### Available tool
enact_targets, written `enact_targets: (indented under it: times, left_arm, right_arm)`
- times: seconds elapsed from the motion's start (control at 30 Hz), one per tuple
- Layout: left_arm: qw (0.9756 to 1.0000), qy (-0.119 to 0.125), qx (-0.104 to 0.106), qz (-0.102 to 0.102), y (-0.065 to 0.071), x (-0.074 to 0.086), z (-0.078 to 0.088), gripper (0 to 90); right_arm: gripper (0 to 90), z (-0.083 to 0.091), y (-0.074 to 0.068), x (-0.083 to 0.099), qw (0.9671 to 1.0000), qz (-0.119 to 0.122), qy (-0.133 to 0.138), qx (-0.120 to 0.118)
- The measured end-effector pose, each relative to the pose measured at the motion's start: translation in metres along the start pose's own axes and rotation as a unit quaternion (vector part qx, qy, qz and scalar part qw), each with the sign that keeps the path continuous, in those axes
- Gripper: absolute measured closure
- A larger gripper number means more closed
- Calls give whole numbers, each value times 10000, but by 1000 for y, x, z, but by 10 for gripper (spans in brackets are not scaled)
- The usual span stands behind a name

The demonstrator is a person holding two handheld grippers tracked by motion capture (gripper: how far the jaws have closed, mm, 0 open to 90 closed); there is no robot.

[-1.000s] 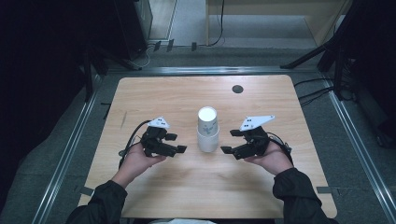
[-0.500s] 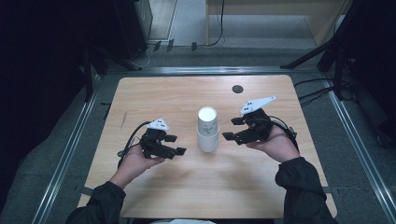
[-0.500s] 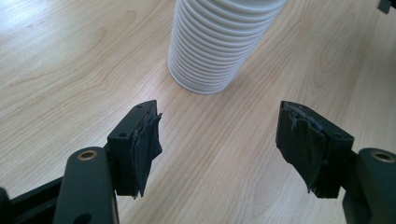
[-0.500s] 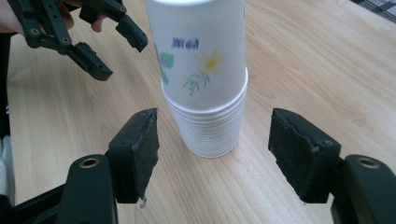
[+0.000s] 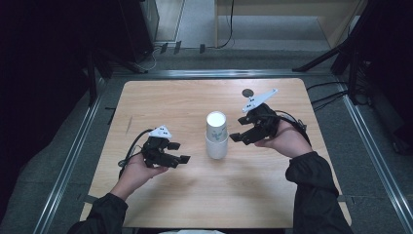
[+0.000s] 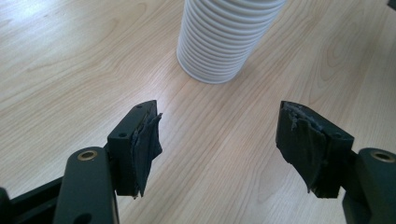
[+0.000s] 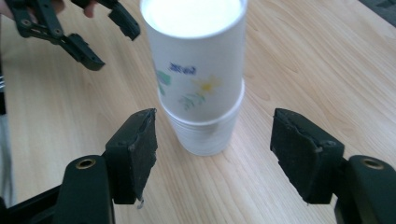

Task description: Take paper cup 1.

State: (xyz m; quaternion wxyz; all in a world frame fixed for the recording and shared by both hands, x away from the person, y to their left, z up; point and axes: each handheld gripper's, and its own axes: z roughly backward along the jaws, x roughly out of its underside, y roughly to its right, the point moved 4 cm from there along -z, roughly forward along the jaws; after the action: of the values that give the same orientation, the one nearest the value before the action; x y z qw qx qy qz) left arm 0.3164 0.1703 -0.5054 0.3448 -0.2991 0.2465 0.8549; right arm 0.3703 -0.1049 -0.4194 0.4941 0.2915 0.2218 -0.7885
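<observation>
Stack of white paper cups (image 5: 216, 135) stands upright near the middle of the wooden tabletop (image 5: 160, 97). The top cup sits raised out of the ribbed stack below and carries a small flower print.

Left gripper (image 5: 179, 152): resting low at the near left of the stack, jaws pointing toward it. In the left gripper view the jaws stand apart with bare wood between them; the stack base (image 6: 219, 39) lies beyond the tips, not touched.

Right gripper (image 5: 240, 130): held above the tabletop just right of the stack, at the height of the top cup. Its jaws have just been opening; they stand apart with nothing gripped, the stack (image 7: 201, 88) beyond them.

Small dark disc (image 5: 247, 92) lies on the far tabletop.
</observation>
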Motion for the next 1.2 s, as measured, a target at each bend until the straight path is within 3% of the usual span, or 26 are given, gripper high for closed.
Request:
enact_targets:
  times: [0.13, 0.53, 1.2]
  left_arm:
    - [10000, -11, -62, 9, 1, 4, 4, 301]
    - [10000, -75, -55, -8, 5, 14, 8, 297]
    - [9999, -103, -72, -3, 13, 25, 15, 293]
  right_arm:
    - [304, -6, -2, -11, 9996, 204, -177, -33]
    - [276, -22, 2, -28, 9975, 501, -470, -176]
    - [265, -45, 0, -51, 9943, 726, -681, -378]
